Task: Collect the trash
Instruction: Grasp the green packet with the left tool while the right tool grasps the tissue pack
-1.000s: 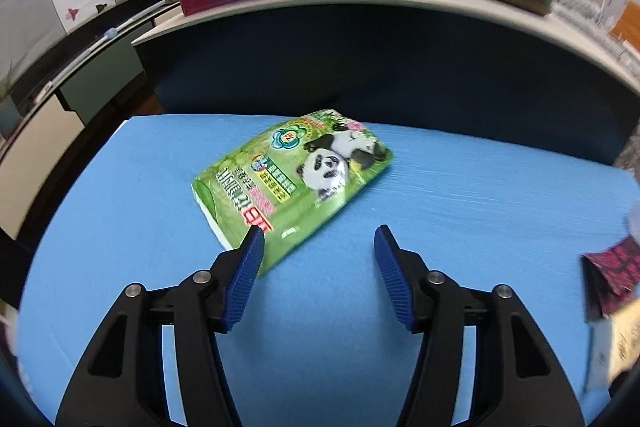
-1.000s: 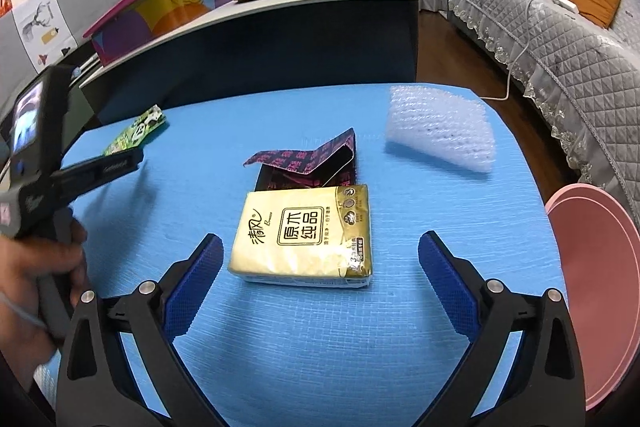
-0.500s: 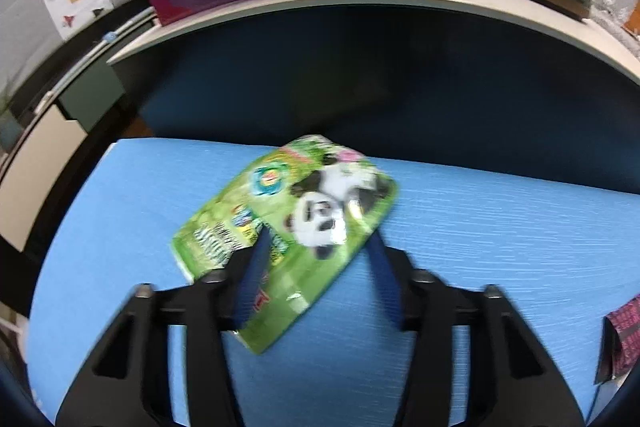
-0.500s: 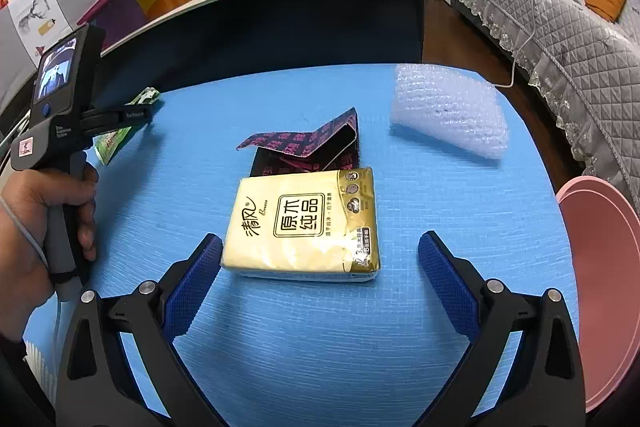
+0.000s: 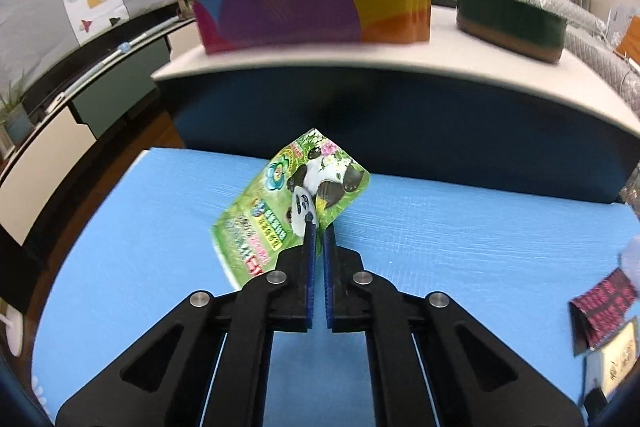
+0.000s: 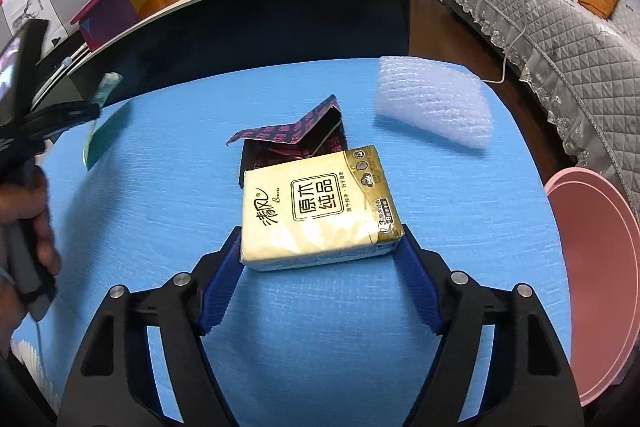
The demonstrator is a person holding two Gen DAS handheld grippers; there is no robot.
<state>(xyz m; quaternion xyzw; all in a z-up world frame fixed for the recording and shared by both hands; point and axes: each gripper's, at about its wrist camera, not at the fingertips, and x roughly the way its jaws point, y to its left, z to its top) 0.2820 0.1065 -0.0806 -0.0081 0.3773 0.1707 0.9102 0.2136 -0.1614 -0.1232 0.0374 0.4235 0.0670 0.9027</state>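
My left gripper is shut on a green panda wrapper and holds it lifted off the blue table. In the right wrist view the wrapper hangs from the left gripper at the left. My right gripper has closed in around a yellow tissue pack; both pads touch its sides and it rests on the table.
A dark red patterned box lies open behind the tissue pack. A white bubble-wrap piece lies at the far right. A pink bin stands past the right edge. A white counter with boxes rises behind.
My left gripper moved onto the panda wrapper, shut on it and lifted it. My right gripper moved forward and narrowed around the tissue pack.
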